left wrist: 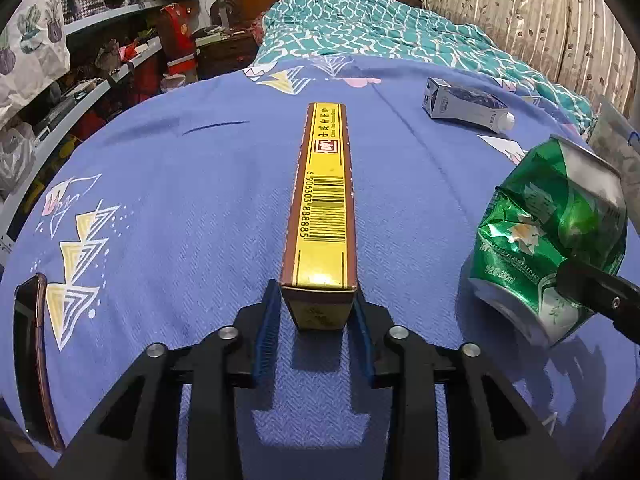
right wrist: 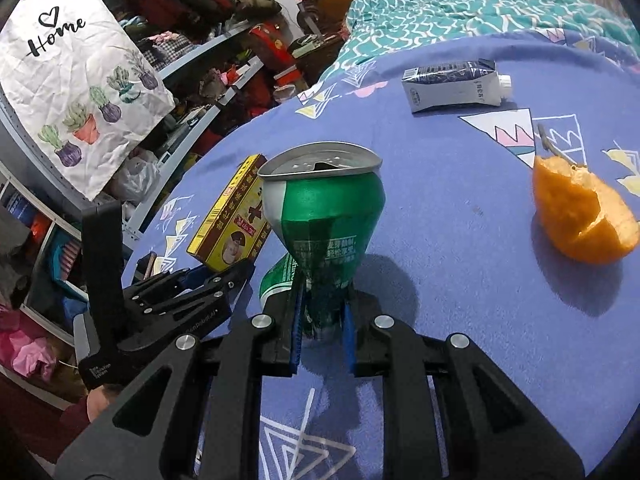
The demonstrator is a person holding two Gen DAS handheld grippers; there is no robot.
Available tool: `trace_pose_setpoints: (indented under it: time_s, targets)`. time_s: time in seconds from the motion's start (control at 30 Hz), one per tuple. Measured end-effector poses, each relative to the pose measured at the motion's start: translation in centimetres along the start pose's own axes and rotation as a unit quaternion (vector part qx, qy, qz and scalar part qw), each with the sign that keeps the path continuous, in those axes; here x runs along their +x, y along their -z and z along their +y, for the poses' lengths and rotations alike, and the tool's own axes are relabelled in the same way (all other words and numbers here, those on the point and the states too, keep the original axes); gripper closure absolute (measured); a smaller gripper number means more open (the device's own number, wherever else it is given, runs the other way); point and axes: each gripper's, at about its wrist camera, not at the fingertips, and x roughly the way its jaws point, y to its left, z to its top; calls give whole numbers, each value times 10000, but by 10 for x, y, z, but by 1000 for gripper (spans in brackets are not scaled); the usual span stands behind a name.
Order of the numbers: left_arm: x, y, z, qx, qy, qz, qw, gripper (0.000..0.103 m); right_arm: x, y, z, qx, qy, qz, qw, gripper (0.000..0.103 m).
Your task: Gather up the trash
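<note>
A: What takes up most of the scene?

B: A bed (left wrist: 168, 184) under a blue sheet with triangle prints, a teal quilt (left wrist: 360, 28) bunched at its far end. Cluttered shelves (left wrist: 100, 64) run along the left, and a paper bag (right wrist: 76, 84) printed "Home" hangs there.

A: Where does the trash lie?

B: All of it is on the sheet. A long yellow and brown box (left wrist: 324, 208) stretches away from the left gripper (left wrist: 316, 320). A crushed green can (right wrist: 324, 224) stands upright in the right gripper (right wrist: 322, 320). A blue and white carton (right wrist: 452, 84) lies on its side at the far right, well apart from both. An orange peel (right wrist: 580, 216) sits to the right of the can, near but not touching.

A: How does the box sit against the left fingers?

B: Its near end is between the two blue pads. The right pad (left wrist: 366, 336) lies against the box's side; a narrow gap shows beside the left pad (left wrist: 266, 332), so the fingers are loosely spread around the box, not pinching it.

A: And the right fingers?

B: They pinch the can's crumpled lower part, one blue pad on each side, with the can's open top pointing up and away.

A: Anything smaller?

B: A dark phone (left wrist: 32, 360) lies at the near left edge of the bed.
</note>
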Motion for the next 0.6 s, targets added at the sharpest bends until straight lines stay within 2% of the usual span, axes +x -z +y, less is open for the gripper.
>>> trace_pose_setpoints:
  time_s: [0.47,0.5,0.57,0.6]
  targets:
    - [4,-5,1,83,76,-75,9999,57,3,-7,-2,248,-5,-165,9996,81]
    - [5,-5,1,94,91,-74,9999,56,3,-7,-2,259,29,-189,9995,78]
    - [5,-5,0,105,116,-69,9999,53,1,-7,-3,273,89,-278,9992,54]
    - [5,-5,0,111,133,-68,9998,53,0,-7,-2,274,107,-337,9990,49]
